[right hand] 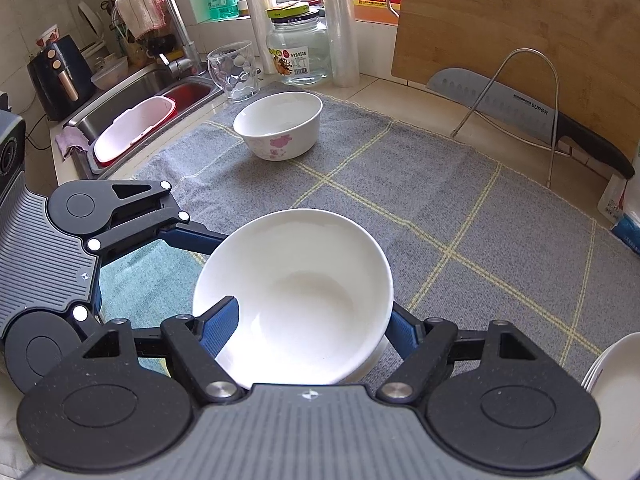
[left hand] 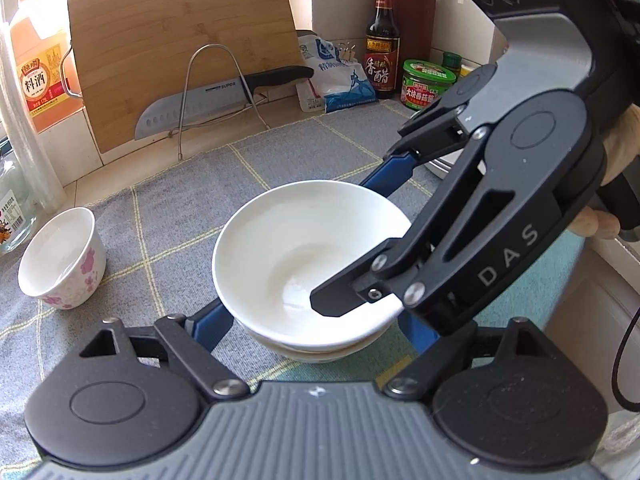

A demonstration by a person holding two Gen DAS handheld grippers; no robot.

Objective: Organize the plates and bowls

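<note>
Right wrist view: your right hand-held gripper [right hand: 306, 336] has one blue finger [right hand: 220, 330] inside the top bowl [right hand: 296, 292] and the other outside its rim, so it pinches the bowl wall. That bowl sits nested on at least one more, near the bench's front edge on the grey mat [right hand: 460, 200]. Whether the pinch is firm I cannot tell; the pads do look to be touching the glaze.

Your left hand-held gripper [left hand: 312, 316] straddles the same stack [left hand: 316, 344] with its jaws spread wide, and they seem clear of the china, though the bowl hides both tips.

Judge this bowl as stiff, glazed and slippery, moderately heavy, and apt to chip. A rim pinch is the right hold; keep it level, since a tilted wall could slide out of the pads. Lift straight up so the lower bowl doesn't follow.

Further back, toward the sink-side edge of the mat, stands the flowered bowl [right hand: 278, 126], upright and well apart from the stack. It has steeper walls, so take its rim the same way. At the right edge, a stack of plates [right hand: 612, 364] just shows.
</note>
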